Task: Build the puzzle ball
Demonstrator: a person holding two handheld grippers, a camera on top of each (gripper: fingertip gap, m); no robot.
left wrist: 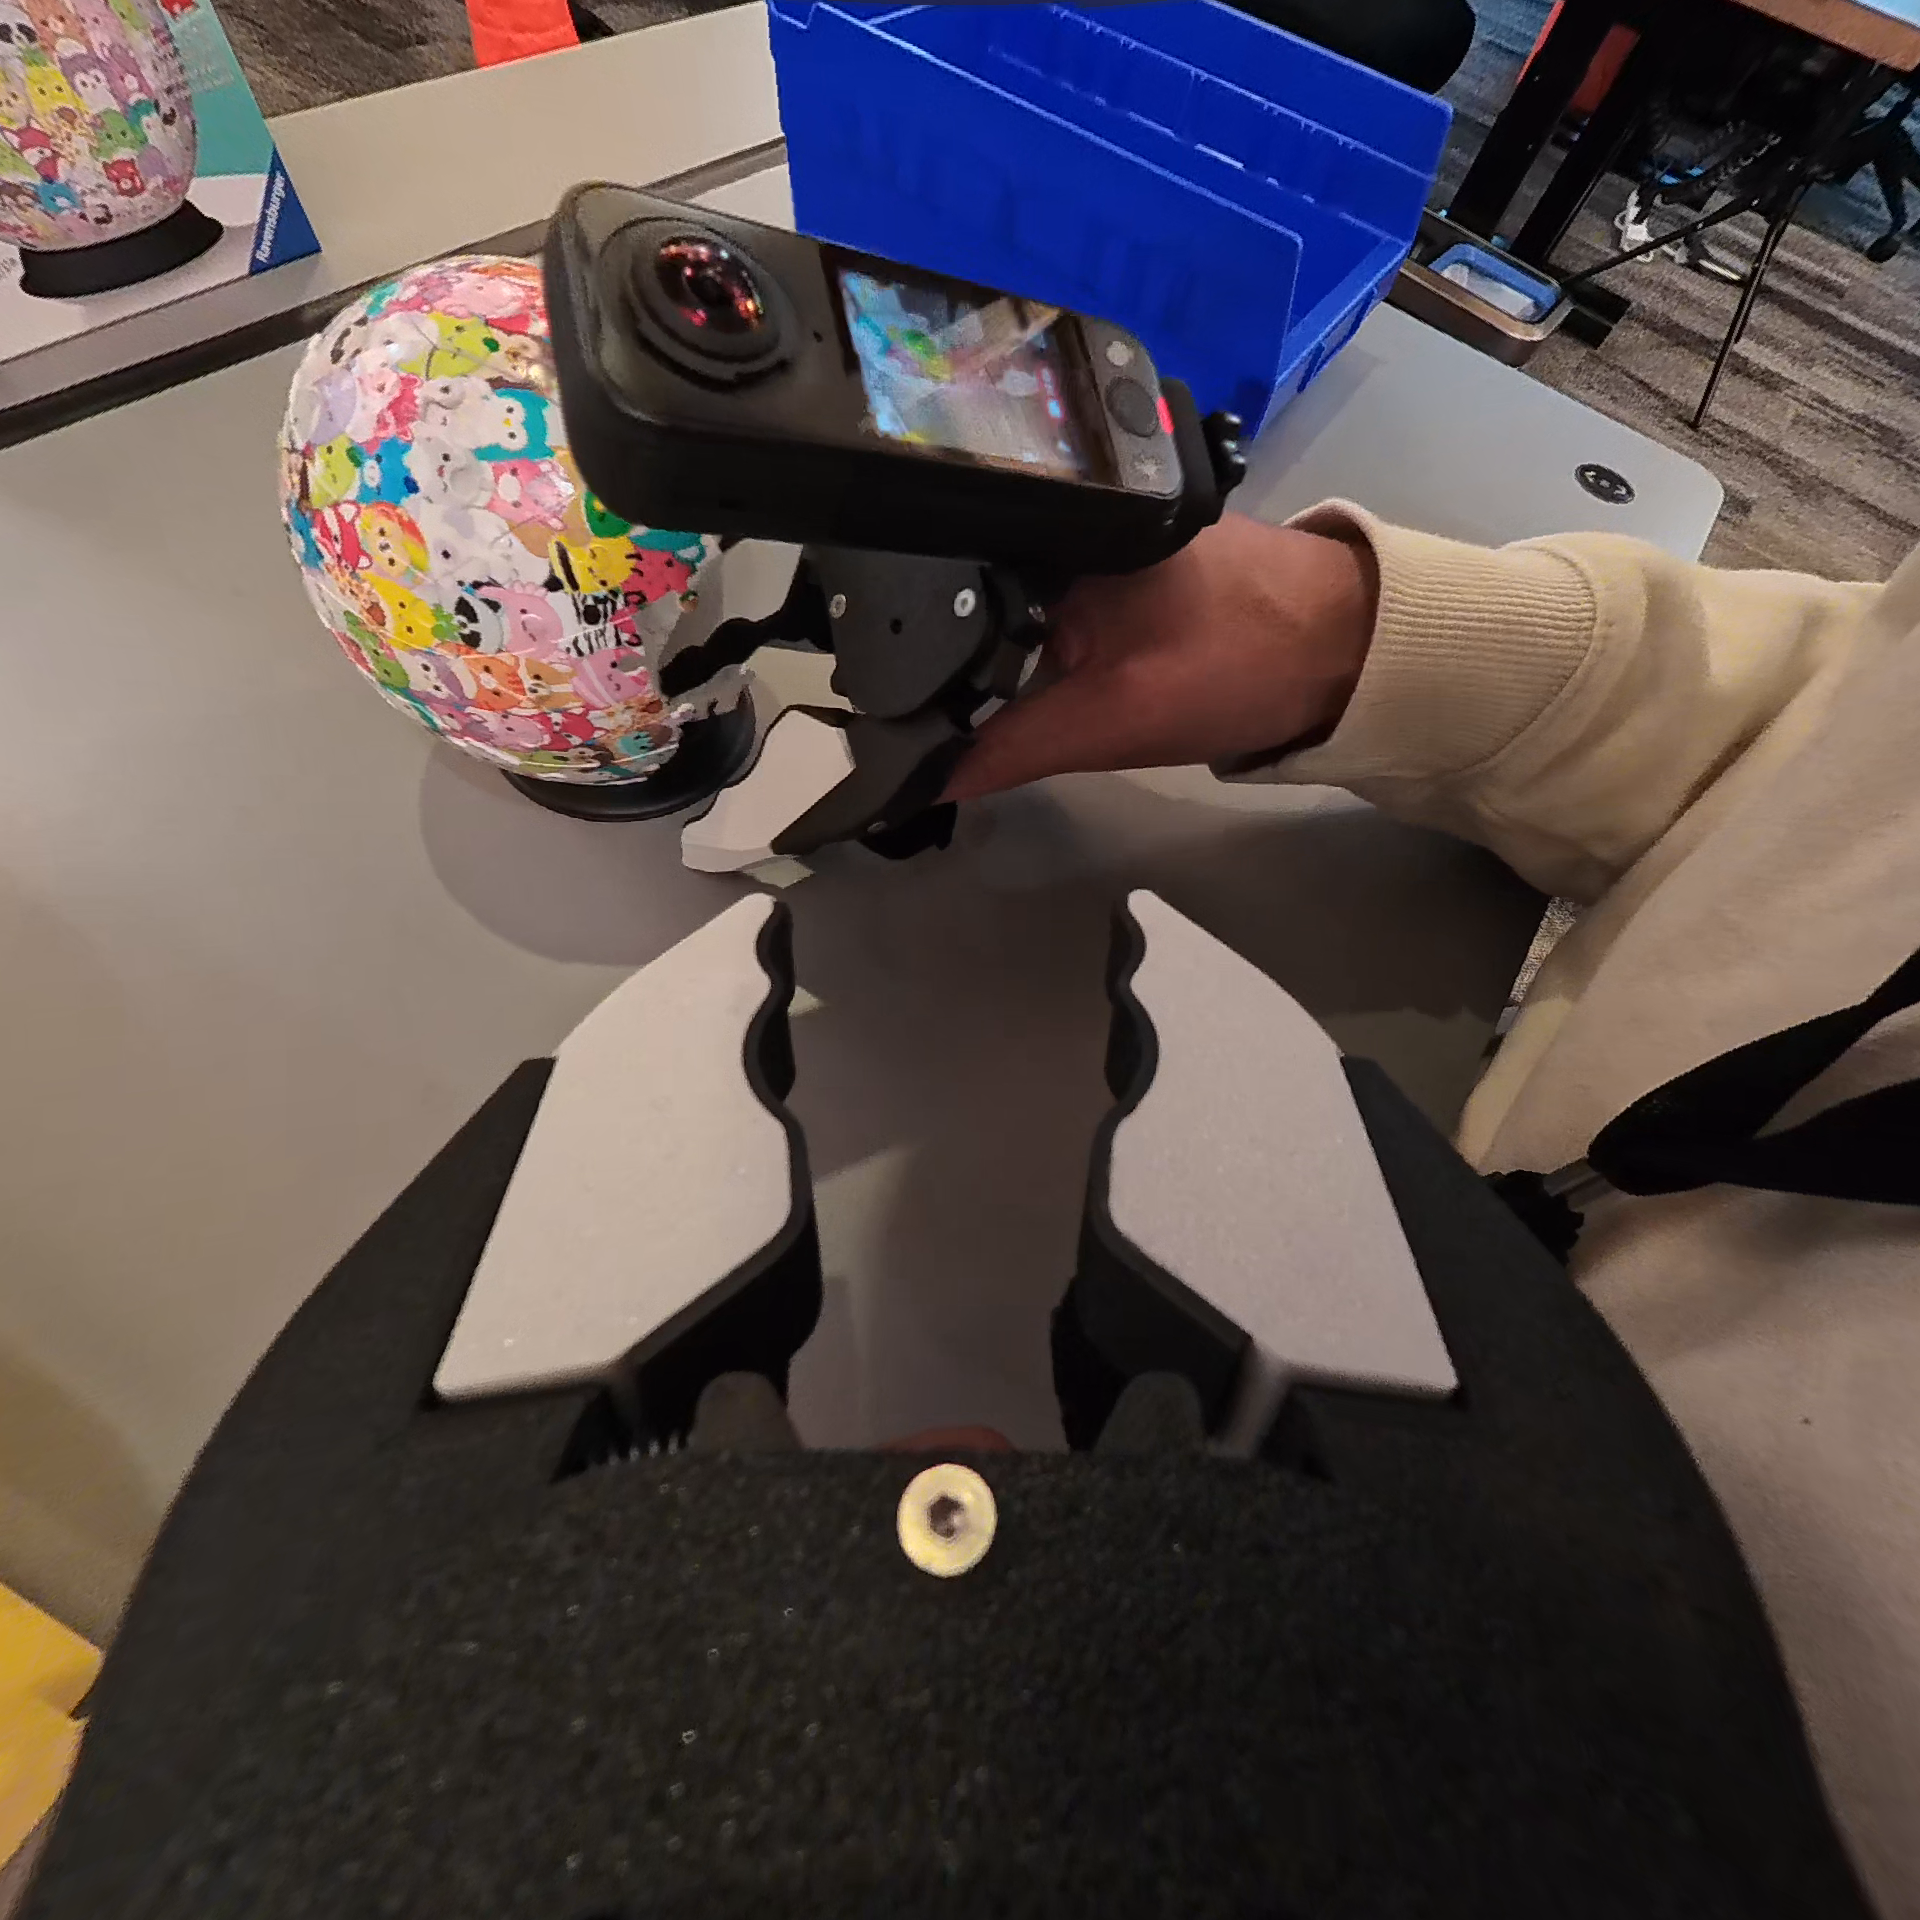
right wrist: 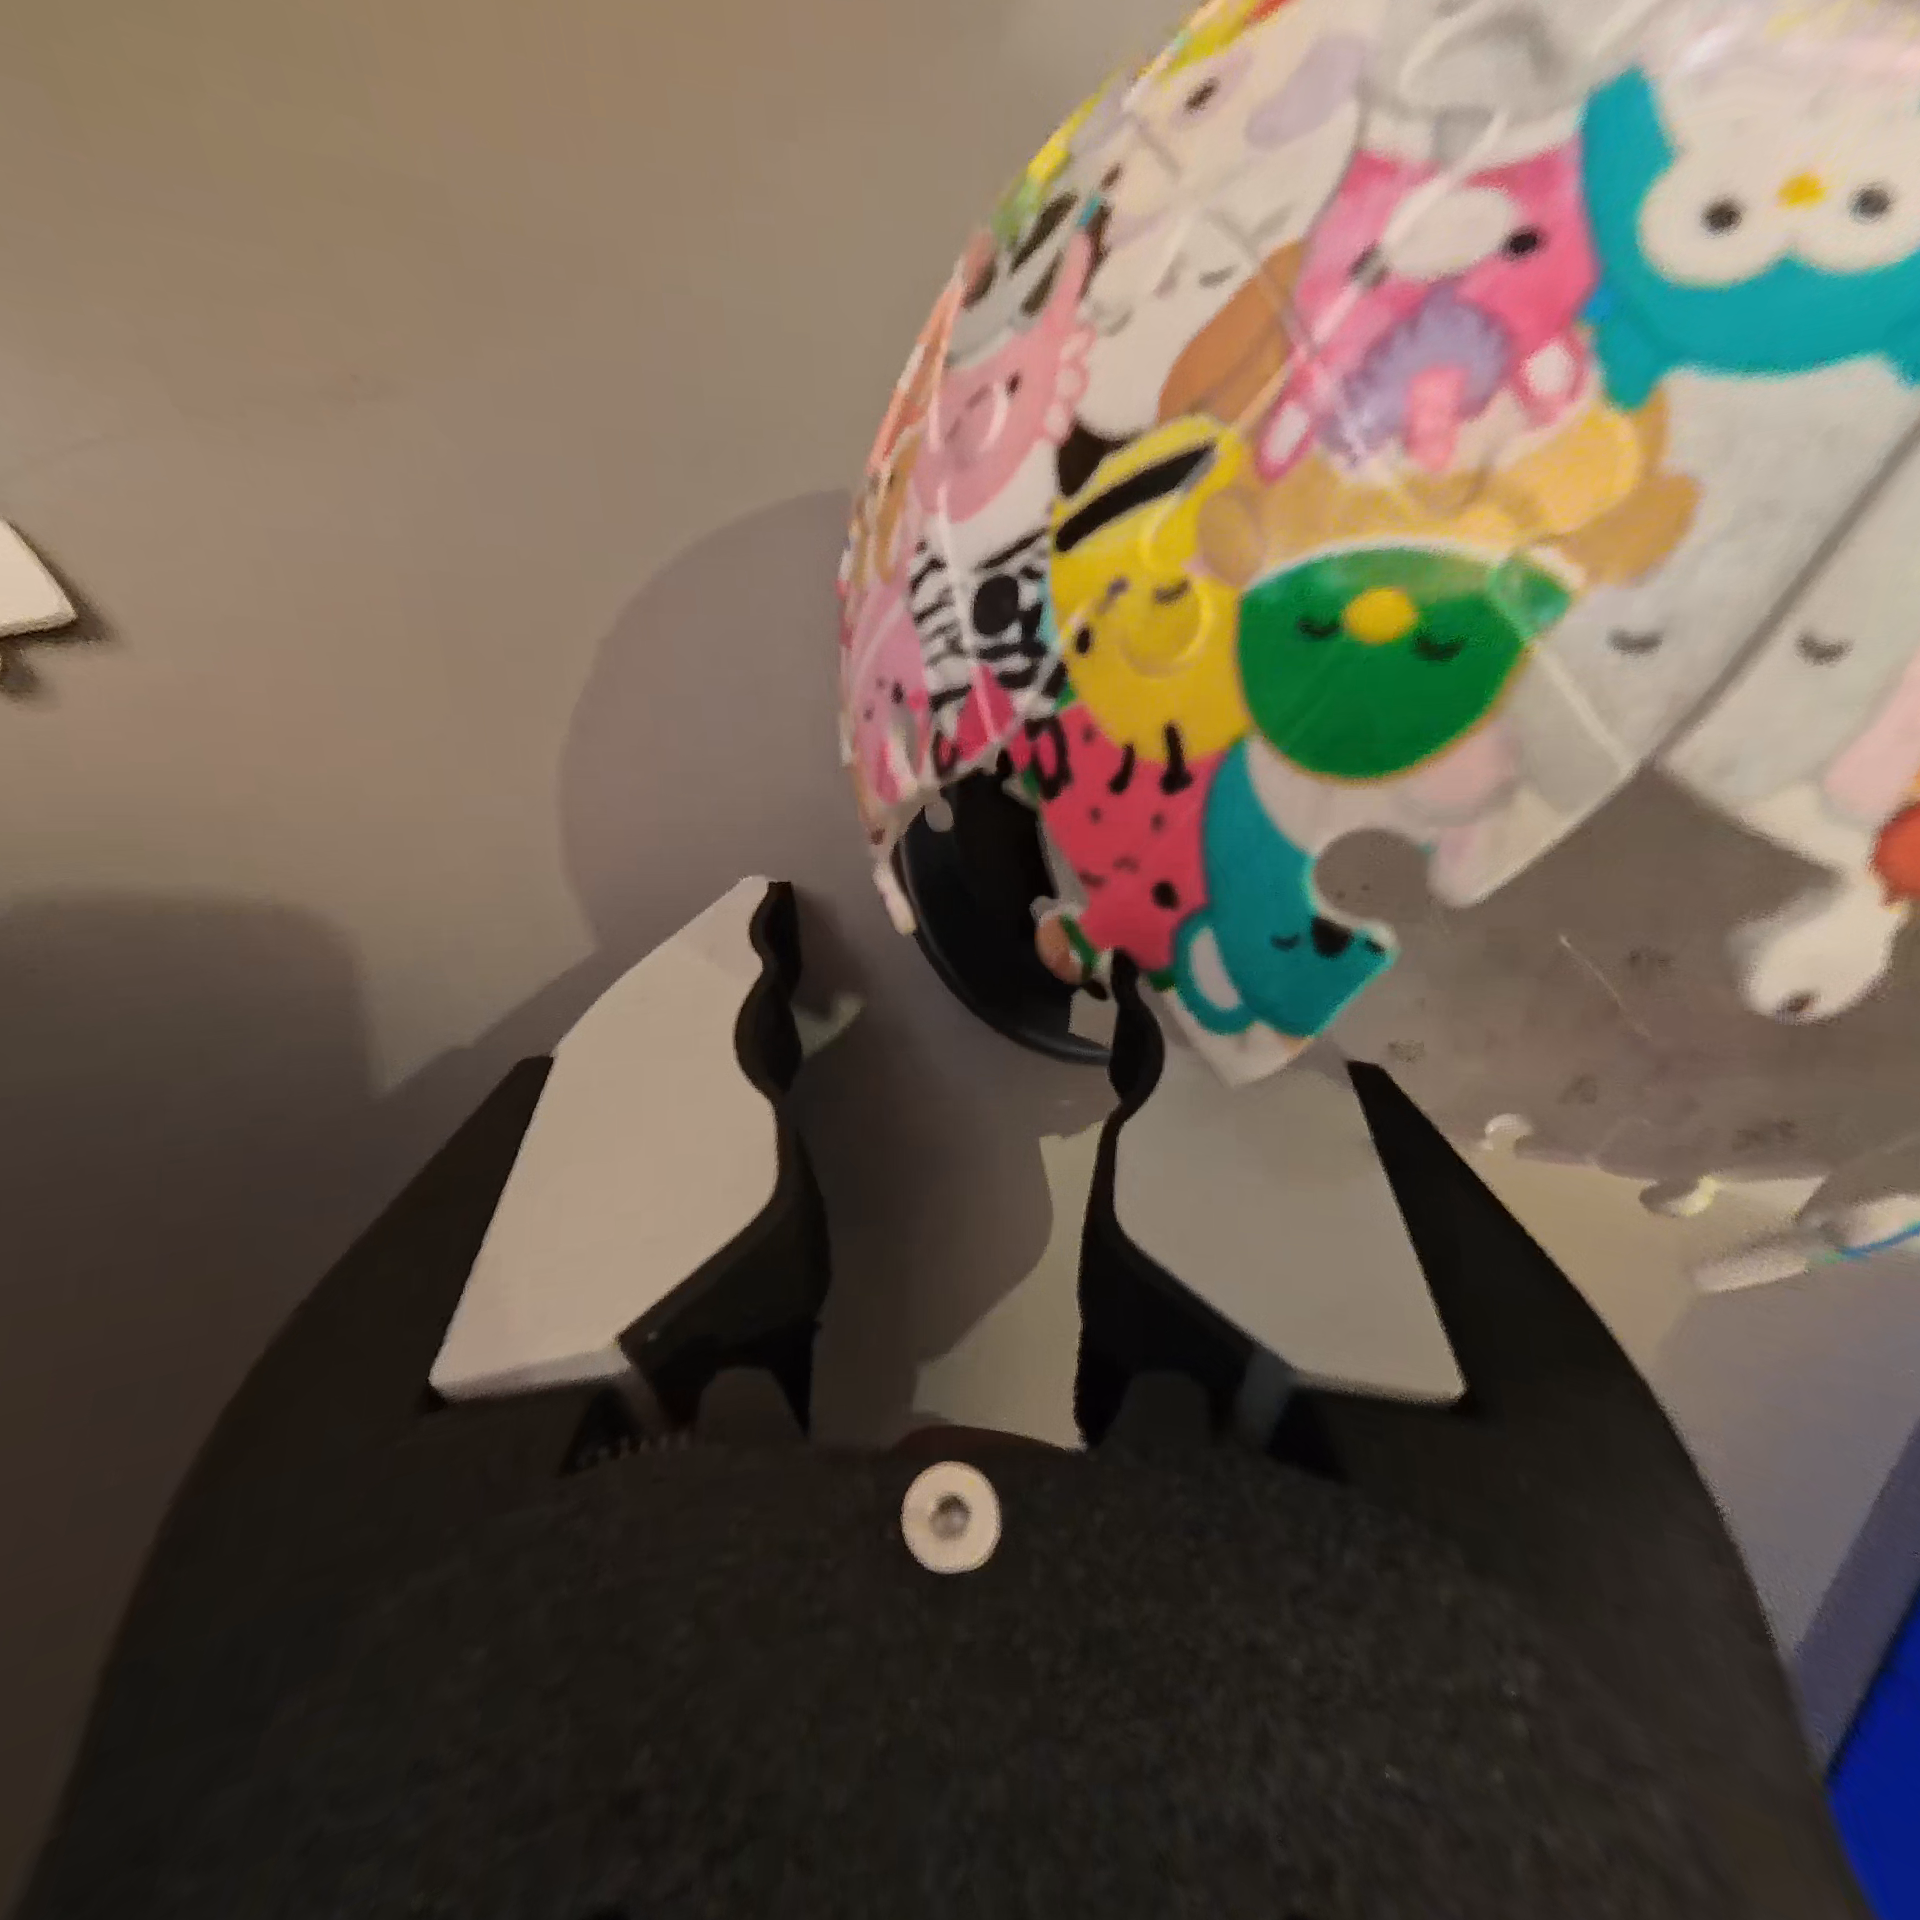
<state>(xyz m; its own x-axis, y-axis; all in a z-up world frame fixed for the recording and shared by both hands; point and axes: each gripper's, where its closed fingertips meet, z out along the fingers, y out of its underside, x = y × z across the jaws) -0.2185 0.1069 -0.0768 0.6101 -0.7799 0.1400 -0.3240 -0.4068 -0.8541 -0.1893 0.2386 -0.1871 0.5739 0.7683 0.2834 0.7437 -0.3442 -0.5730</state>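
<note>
Sitting on one black stand (left wrist: 634,790), a single puzzle ball (left wrist: 436,520) rests on the grey table (left wrist: 208,935), its lower side missing pieces. The right gripper (right wrist: 951,956), fingers spread, noses in at that gap, one fingertip touching the ball's edge. The left gripper (left wrist: 945,935) hangs apart, spread and empty. One blue bin (left wrist: 1091,177) and one puzzle box (left wrist: 125,145) stand behind.

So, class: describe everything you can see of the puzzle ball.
The puzzle ball is a glossy shell of interlocking curved pieces printed with bright cartoon animals. It sits upright on a round black stand on the grey table. It is unfinished: a jagged gap low on its side shows the hollow inside. The right gripper, open, is at that gap; contact is unclear.
</note>
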